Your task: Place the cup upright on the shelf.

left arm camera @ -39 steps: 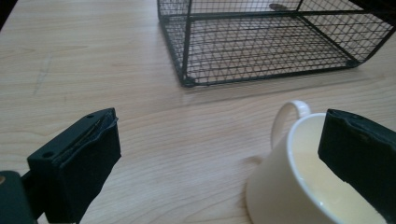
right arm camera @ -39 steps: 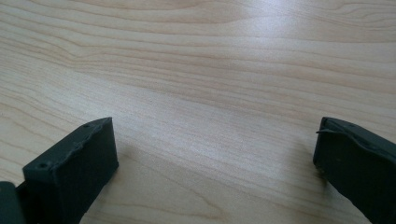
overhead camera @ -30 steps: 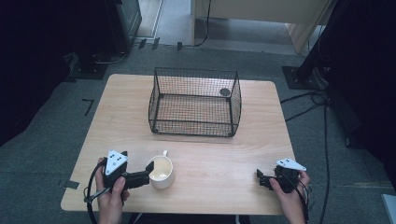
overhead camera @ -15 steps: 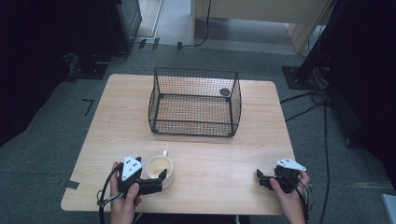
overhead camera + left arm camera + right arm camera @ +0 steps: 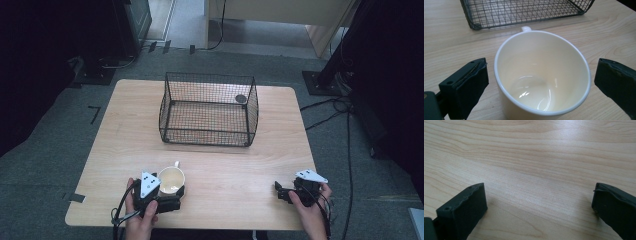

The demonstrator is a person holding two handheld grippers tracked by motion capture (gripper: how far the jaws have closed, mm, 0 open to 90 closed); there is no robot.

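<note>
My left gripper [image 5: 172,192] sits at the near left of the table [image 5: 125,130], low, with its jaws spread wide on either side of the cup [image 5: 171,180]. In the left gripper view [image 5: 539,82] the cup [image 5: 541,75] stands upright and empty between the two jaws, with a gap on each side, so nothing is gripped yet. Its handle points away from me, toward the basket [image 5: 524,12].

I judge the step in hand to be taking hold of the cup. To do it well I would ease forward a little more so the pads meet the wall at its widest part, not the near curve, and keep both gaps even before I close. The glaze looks slick, so I would close slowly and squarely; an off-centre pinch could push the cup out or tip it. I would stay below the rim, where the wall is firmer.

The basket [image 5: 207,110] stands mid-table, well beyond the cup, with a small dark round thing [image 5: 241,99] at its far right corner; I cannot tell what it is.

My right gripper [image 5: 280,192] rests at the near right, well apart from everything. In the right gripper view [image 5: 539,205] its jaws stand wide apart over bare wood, holding nothing. I would leave it parked.
</note>
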